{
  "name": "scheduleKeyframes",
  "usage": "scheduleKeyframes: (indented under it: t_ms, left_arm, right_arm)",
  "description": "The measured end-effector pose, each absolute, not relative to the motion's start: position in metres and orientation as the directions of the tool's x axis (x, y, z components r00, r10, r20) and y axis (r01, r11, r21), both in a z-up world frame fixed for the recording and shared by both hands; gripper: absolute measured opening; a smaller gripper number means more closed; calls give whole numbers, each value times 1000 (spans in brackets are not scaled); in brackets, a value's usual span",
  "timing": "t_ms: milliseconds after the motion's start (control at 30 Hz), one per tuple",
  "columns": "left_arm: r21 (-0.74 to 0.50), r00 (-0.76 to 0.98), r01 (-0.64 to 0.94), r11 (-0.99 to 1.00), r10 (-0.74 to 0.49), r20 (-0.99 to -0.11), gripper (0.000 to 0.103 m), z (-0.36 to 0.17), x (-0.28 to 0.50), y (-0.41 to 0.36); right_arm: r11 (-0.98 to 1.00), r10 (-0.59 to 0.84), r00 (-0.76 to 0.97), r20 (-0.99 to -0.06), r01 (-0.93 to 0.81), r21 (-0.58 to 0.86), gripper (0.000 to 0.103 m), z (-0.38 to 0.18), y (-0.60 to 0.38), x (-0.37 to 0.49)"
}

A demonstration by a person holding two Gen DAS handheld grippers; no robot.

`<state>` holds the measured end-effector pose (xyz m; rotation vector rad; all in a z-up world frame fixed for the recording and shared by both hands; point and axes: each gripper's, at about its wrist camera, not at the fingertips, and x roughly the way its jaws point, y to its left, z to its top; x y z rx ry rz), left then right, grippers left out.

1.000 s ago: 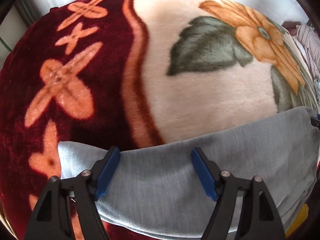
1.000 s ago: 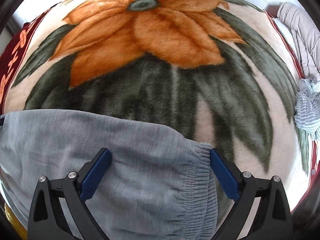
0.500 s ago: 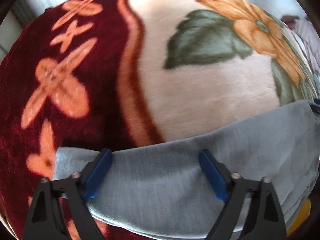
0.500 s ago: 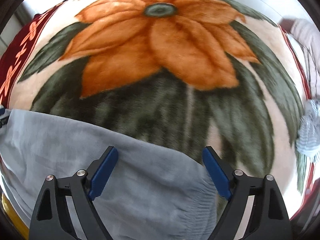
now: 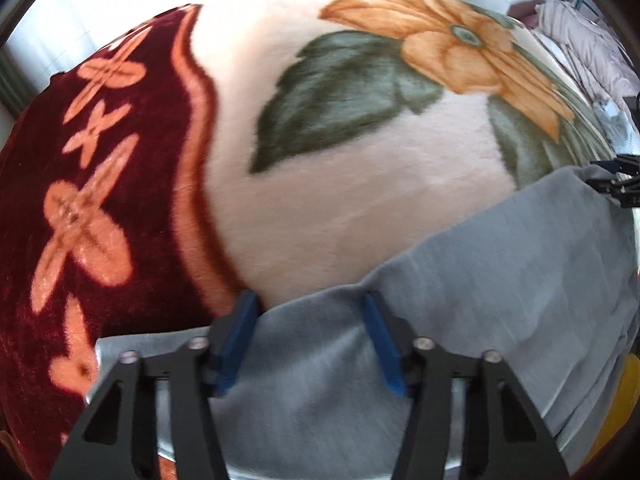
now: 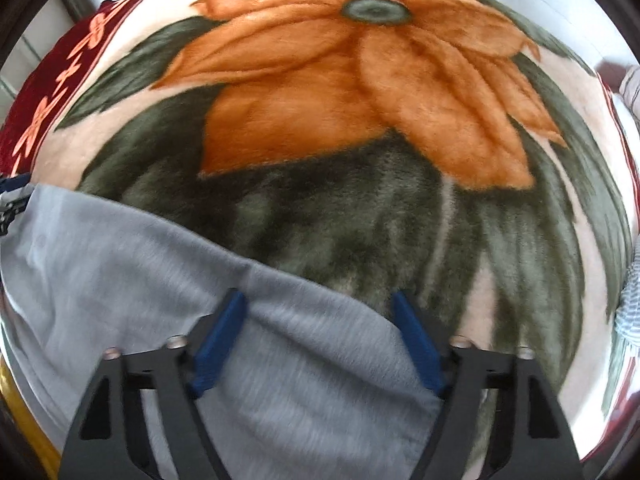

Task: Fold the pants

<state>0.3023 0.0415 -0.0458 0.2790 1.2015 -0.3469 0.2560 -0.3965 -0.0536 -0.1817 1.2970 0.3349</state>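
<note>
Grey pants [image 5: 500, 280] lie stretched across the near part of a floral plush blanket [image 5: 340, 208]. My left gripper [image 5: 310, 322] points down onto their far edge near the leg end. Its jaws are closing, and the cloth puckers into a ridge between the blue pads [image 5: 238, 336]. In the right wrist view the pants [image 6: 120, 280] run off to the left. My right gripper [image 6: 320, 322] stands over their far edge by the waist end. Its jaws are closing too, with grey cloth bunching between the pads [image 6: 416, 344]. Neither pair has clamped the fabric.
The blanket [image 6: 360, 120] shows a big orange flower and has a dark red border [image 5: 100, 200] on the left. A pale crumpled garment [image 5: 580, 40] lies at the far right and a striped cloth [image 6: 628, 304] at the right edge. Something yellow [image 5: 616, 400] shows below the pants.
Both pairs of jaws have narrowed from wide open to about half. The flat pants edge has puckered between each pair. Both views have rolled and shifted a little across the blanket.
</note>
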Motion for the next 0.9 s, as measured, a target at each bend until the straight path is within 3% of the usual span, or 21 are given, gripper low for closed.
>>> scheduleKeyframes:
  t_ms: [33,67,100,133,333,533,900]
  left_arm:
    - [34,322,417,908,-112,-940,38,-46,300,37]
    - [37,320,430,902,-114,-940,32,-45,299,34]
    - [33,315,438,898,-119,-942,21,-44,297,30]
    - [25,307,442,897,-125,-944,12,-43,295,28]
    - [-29,311,377,926,-156,-938,7,-28,297,31]
    - [-57,474,280,958,-190,-860,5,30,303,43]
    - [-6,586,233,972,-146,-797,4,71,319,22]
  right_arm:
    - [935,151,229,-962,-349,64,42,-50,-396,250]
    - [933,159,225,-961,-352,72,23,-47,-396,246]
    - [932,166,222,-961,-352,80,12,-45,-394,243]
    - [931,173,226,-959,-355,84,8,-41,-392,239]
    - [950,222,343,-913,-287,124,5,-2,-410,234]
    - [969,182,459,-870,-234,80,5,31,-413,254]
    - [993,96,572,-815,-112,38,5,55,-423,267]
